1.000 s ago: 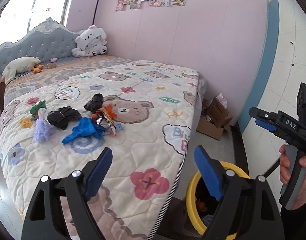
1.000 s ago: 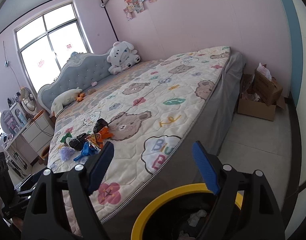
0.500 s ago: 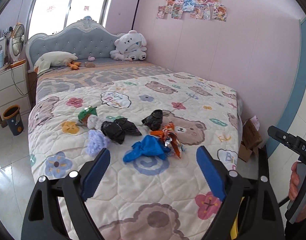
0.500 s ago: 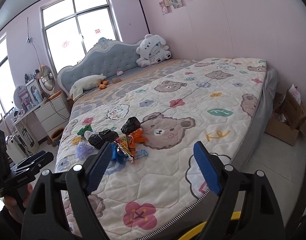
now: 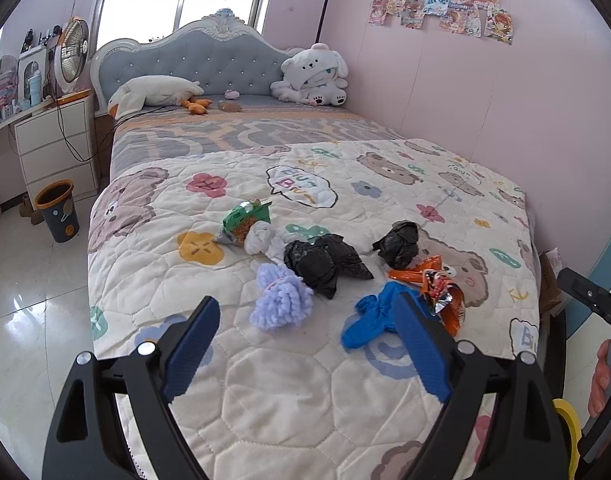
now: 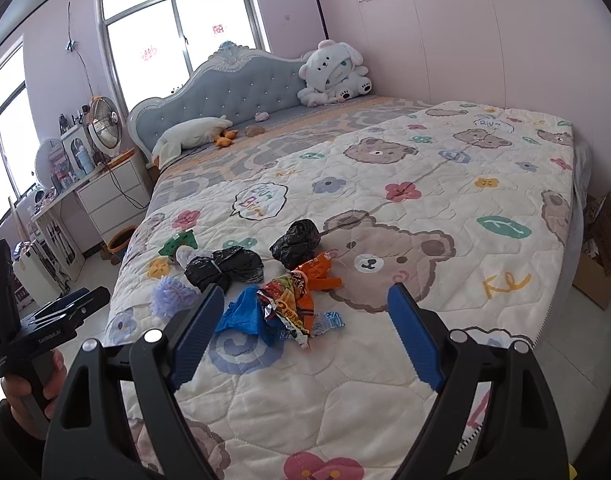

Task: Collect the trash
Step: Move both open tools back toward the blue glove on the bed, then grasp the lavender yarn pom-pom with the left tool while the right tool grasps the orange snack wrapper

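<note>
A pile of trash lies on the bear-print quilt. It holds a lilac fluffy piece, two black bags, a blue bag, orange wrappers, a green wrapper and a white wad. My left gripper hovers open just short of the lilac piece and the blue bag, holding nothing. My right gripper is open too, empty, with the blue bag and orange wrappers just beyond its fingers. A yellow bin rim shows at lower right.
Plush toys and a pillow sit by the grey headboard. White drawers, a fan and a small waste bin stand left of the bed. A cardboard box sits on the floor at the bed's right. The pink wall runs along the far side.
Both views swung away from the yellow bin at the bed's edge toward the trash pile, which now sits nearer and central. Both grippers stayed open and empty.
</note>
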`<state>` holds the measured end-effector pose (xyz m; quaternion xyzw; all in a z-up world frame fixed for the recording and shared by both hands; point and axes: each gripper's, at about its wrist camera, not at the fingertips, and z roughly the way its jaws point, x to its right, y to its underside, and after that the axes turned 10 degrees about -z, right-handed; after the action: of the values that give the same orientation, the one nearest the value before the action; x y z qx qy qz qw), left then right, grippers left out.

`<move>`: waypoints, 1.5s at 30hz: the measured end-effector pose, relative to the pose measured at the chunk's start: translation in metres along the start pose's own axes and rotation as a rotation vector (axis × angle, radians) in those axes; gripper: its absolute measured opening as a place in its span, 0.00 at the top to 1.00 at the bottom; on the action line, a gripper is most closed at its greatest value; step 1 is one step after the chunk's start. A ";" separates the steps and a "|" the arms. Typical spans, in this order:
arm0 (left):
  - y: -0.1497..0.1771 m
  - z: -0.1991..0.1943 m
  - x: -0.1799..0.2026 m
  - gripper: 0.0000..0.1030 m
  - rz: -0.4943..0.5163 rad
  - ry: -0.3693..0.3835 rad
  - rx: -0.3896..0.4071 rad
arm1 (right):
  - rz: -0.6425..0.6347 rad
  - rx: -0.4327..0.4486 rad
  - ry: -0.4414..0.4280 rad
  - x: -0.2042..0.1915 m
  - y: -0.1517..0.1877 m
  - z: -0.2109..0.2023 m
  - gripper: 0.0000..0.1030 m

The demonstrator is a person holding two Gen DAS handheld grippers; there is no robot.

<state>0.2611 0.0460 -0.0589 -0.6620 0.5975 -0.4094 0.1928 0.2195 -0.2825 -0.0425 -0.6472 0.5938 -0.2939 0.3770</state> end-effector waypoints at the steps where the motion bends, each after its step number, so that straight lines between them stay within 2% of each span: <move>1: -0.001 0.005 -0.002 0.18 -0.002 -0.006 -0.004 | -0.006 -0.007 0.001 -0.003 -0.001 0.007 0.22; 13: -0.005 0.067 -0.040 0.18 -0.059 -0.054 -0.077 | -0.030 -0.081 -0.004 -0.022 0.001 0.086 0.20; 24: -0.007 0.111 -0.039 0.18 -0.074 -0.047 -0.112 | -0.083 -0.102 0.045 -0.035 0.011 0.126 0.21; 31: -0.003 0.128 -0.037 0.18 -0.087 -0.022 -0.132 | -0.094 -0.135 0.048 -0.037 0.014 0.148 0.31; 33: 0.000 0.130 -0.035 0.21 -0.077 -0.010 -0.136 | -0.083 -0.146 0.042 -0.035 0.015 0.154 0.33; 36: 0.003 0.132 -0.033 0.30 -0.067 0.016 -0.141 | -0.060 -0.167 0.024 -0.032 0.017 0.163 0.40; 41: 0.008 0.133 -0.033 0.54 -0.071 0.088 -0.157 | -0.045 -0.183 -0.007 -0.033 0.021 0.171 0.46; 45: 0.010 0.128 -0.032 0.60 -0.067 0.103 -0.132 | -0.032 -0.187 -0.005 -0.034 0.023 0.173 0.54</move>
<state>0.3554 0.0444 -0.1524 -0.6709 0.6097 -0.4091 0.1040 0.3461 -0.2252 -0.1532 -0.6896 0.6075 -0.2415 0.3115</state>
